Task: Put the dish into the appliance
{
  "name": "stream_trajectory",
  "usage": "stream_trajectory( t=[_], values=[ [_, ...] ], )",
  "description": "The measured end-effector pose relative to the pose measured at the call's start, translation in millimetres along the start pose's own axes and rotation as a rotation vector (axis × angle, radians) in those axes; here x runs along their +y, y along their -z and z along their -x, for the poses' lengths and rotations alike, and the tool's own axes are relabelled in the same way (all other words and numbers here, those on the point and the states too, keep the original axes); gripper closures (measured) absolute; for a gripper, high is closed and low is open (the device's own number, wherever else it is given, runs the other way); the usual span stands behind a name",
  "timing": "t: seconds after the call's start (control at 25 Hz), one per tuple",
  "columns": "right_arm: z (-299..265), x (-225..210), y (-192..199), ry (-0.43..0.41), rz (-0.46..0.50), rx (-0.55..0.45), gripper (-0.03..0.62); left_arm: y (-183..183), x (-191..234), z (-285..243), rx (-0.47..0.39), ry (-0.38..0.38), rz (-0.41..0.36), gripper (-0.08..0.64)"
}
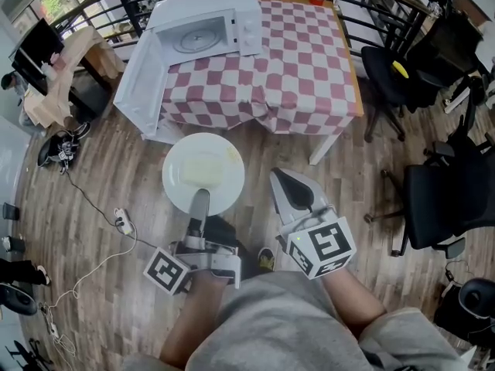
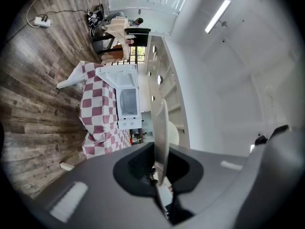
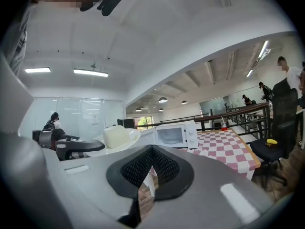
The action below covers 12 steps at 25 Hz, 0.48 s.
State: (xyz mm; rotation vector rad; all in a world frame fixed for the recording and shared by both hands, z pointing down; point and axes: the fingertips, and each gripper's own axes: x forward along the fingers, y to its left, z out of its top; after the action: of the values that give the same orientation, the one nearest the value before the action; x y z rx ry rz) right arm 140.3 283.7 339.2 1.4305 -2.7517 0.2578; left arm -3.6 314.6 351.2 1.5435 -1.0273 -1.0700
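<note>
Left gripper jaws clenching dish rim, holding dish in air over floor, well short of bench. Right gripper jaws pressing together, empty. Microwave door standing open; approaching and inserting remaining.

This is a large open-plan office or test space on an upper floor, not a home kitchen. Black swivel chairs stand on a wood-plank floor, where a power strip lies loose. A dark railing runs along the edge of the level. Long ceiling lights, glass partition walls and people farther off fit a workplace. A microwave sits on a bench draped with a checked cloth.
</note>
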Motion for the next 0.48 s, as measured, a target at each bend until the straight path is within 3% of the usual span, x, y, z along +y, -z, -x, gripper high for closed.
stream_trajectory(
  t=[0.48],
  values=[
    [0.5,-1.7,3.8,0.021,0.0,0.002,0.594,3.6,1.1,-3.6,0.019,0.01,0.014,0.534]
  ],
)
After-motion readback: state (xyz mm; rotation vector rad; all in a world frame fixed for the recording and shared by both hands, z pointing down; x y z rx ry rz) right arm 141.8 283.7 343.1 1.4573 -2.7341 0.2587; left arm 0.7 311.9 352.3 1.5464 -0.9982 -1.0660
